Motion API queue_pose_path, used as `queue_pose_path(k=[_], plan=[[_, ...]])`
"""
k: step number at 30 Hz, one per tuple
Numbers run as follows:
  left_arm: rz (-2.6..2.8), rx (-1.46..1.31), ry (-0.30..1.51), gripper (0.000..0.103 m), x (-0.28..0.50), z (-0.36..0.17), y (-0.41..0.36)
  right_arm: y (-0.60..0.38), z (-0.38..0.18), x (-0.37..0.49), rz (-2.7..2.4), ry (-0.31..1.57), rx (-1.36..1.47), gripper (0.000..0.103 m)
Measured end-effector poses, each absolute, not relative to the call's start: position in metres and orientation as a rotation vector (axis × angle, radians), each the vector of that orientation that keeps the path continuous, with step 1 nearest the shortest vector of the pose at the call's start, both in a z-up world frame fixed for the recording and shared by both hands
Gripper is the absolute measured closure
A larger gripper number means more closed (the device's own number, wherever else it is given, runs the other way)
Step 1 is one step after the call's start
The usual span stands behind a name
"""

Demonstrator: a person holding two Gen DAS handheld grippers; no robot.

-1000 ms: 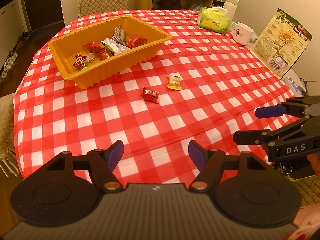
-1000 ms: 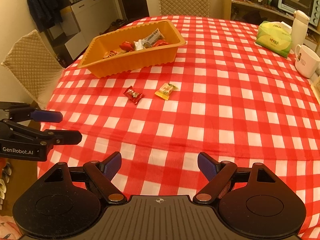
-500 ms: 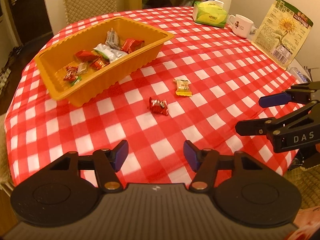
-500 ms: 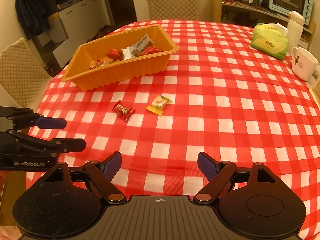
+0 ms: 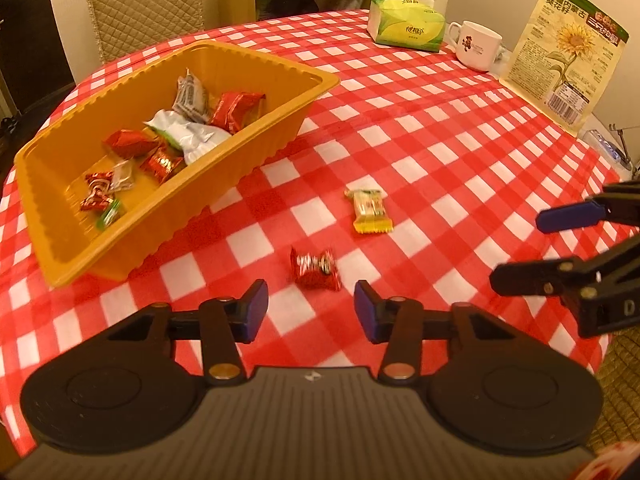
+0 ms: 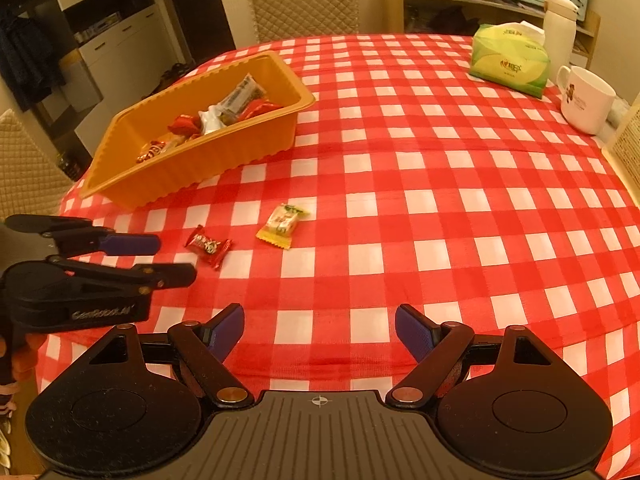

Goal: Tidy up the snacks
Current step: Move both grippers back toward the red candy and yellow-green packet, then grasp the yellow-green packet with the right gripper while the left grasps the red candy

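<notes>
At the lower centre of the left wrist view, the left gripper [image 5: 311,308] points down at the counter [image 5: 460,152], which wears a red and white checked cloth. Its blue fingers [image 5: 256,308] are closing, at a middling gap, and nothing is pressed between them; the red candy [image 5: 316,269] lies on the cloth just above the gap, not touched. Up and to the right of it, apart from it, lies the yellow candy [image 5: 370,210]. At the upper left of this frame stands the orange tray [image 5: 192,196], with several wrapped snacks [image 5: 188,128] piled inside. Along the top right are a tissue pack [image 5: 406,26], a white mug [image 5: 476,46] and a sunflower seed bag [image 5: 566,62] standing upright. The right gripper [image 5: 520,248] shows at the right edge, its fingers parted and empty.

From the right wrist view, the right gripper [image 6: 319,332] fills the bottom centre with fingers [image 6: 416,334] wide and holding nothing, above bare cloth. The left gripper [image 6: 172,258] reaches in from the left edge, its tips just beside the red candy [image 6: 208,245]. The yellow candy [image 6: 283,225] sits right of that, the orange tray [image 6: 200,164] at upper left
</notes>
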State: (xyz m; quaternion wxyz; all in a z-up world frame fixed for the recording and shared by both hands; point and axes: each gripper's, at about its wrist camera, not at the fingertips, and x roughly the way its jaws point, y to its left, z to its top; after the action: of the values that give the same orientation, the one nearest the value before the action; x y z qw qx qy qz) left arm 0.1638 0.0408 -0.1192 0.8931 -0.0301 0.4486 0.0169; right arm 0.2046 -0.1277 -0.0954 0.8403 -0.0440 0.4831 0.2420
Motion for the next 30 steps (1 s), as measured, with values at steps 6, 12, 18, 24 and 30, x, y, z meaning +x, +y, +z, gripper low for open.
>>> queue_pose_path(k=[6, 12, 18, 24, 30], plan=[[0.026, -0.07, 0.935, 0.063, 0.18, -0.126, 0.047, -0.129, -0.098, 0.21, 0.49, 1.031, -0.082, 0.02], [0.009, -0.076, 0.955, 0.071, 0.191, -0.132, 0.047, -0.132, -0.1, 0.215, 0.471, 1.043, -0.066, 0.02], [-0.005, -0.079, 0.964, 0.08, 0.193, -0.135, 0.046, -0.131, -0.101, 0.217, 0.472, 1.046, -0.063, 0.02], [-0.007, -0.076, 0.964, 0.081, 0.193, -0.135, 0.045, -0.129, -0.101, 0.218, 0.48, 1.046, -0.07, 0.02], [-0.004, -0.08, 0.955, 0.082, 0.19, -0.131, 0.045, -0.127, -0.101, 0.219, 0.491, 1.042, -0.074, 0.02]])
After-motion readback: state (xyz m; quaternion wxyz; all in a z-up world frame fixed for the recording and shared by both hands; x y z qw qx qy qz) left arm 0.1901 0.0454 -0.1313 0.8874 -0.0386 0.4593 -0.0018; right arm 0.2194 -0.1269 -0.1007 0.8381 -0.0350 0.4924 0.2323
